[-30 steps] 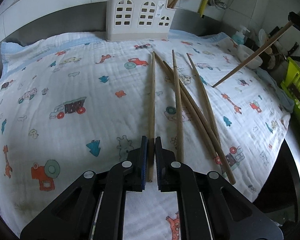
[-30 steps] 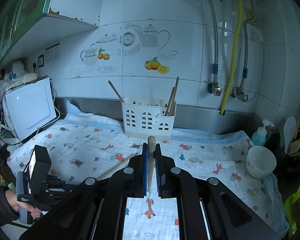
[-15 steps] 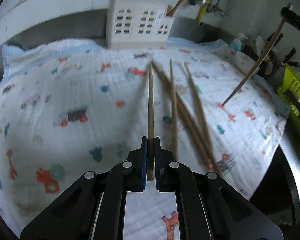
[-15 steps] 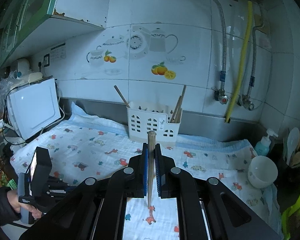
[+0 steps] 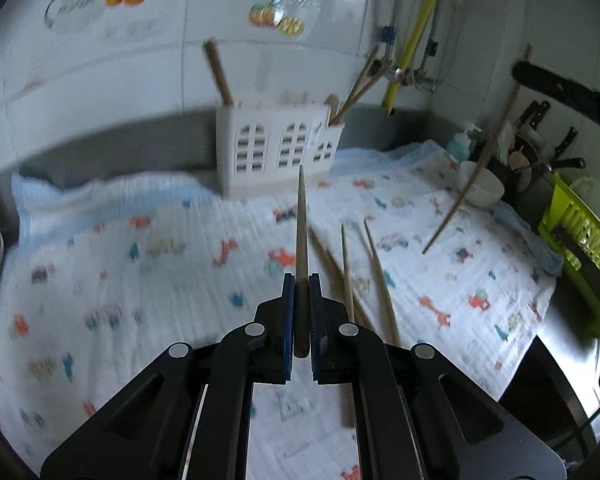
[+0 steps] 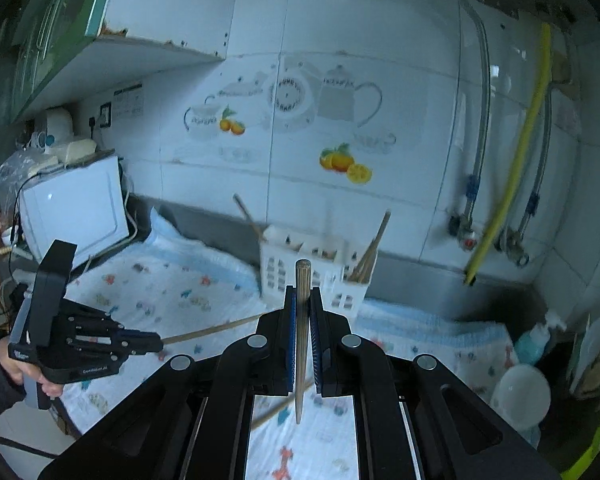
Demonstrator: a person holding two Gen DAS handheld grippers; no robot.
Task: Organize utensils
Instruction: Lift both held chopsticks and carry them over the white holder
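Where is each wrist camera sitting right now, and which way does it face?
Left wrist: on the left gripper, clamping a chopstick, facing the white holder over the printed cloth.
Right wrist: on the right gripper, clamping another chopstick, facing the tiled wall; the person's left hand shows lower left.
Shared: holder, cloth, white bowl.

Open cloth-covered worktop (image 5: 100, 264) across the left and centre: unobstructed passage toward the white utensil holder (image 5: 278, 154) at the back wall. Holder mouth partly taken up: one chopstick leaning out at the left end (image 5: 218, 74), several more at the right end (image 5: 360, 84). Three loose chopsticks (image 5: 374, 268) lying right of centre on the cloth. Right edge crowded: white bowl (image 5: 485, 188), soap bottle (image 5: 460, 145), green rack (image 5: 576, 236). White appliance (image 6: 74, 210) blocking the far left end. Yellow hose (image 6: 512, 184) and pipes hanging against the wall right of the holder.
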